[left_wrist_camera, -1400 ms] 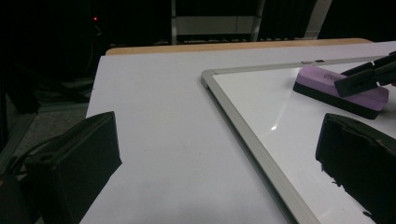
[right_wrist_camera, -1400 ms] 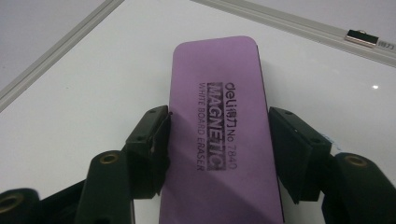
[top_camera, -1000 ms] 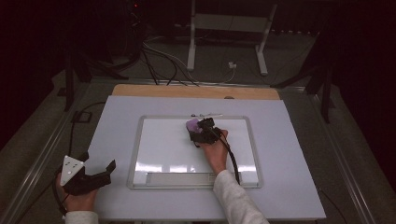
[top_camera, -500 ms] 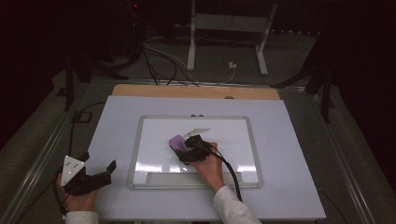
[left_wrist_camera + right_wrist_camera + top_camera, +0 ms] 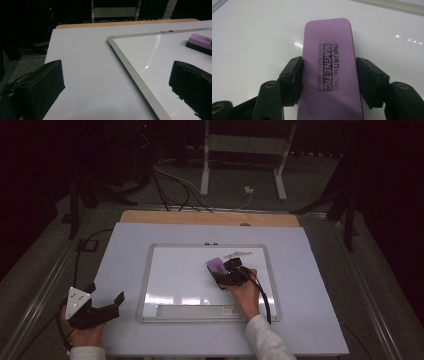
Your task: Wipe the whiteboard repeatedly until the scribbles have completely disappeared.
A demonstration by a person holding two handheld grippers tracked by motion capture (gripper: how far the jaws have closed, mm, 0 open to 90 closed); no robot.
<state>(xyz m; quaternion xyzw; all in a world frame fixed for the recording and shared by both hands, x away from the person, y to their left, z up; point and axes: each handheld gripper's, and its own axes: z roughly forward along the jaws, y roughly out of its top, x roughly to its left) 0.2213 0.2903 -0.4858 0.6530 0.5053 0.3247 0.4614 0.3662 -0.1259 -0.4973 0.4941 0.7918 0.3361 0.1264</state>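
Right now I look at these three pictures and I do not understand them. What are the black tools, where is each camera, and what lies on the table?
There is no robot here. A person sits at a table and holds a two-jaw tool in each hand.

The high view looks down from above. The other two pictures come from small cameras riding on the tools, looking along their black jaws.

On the table lies a whiteboard with a silver frame. The right hand-held gripper is closed on a purple eraser, which rests on the board; its print reads "magnetic white board eraser". The left hand-held gripper rests near the table's left front corner, jaws open, holding nothing.
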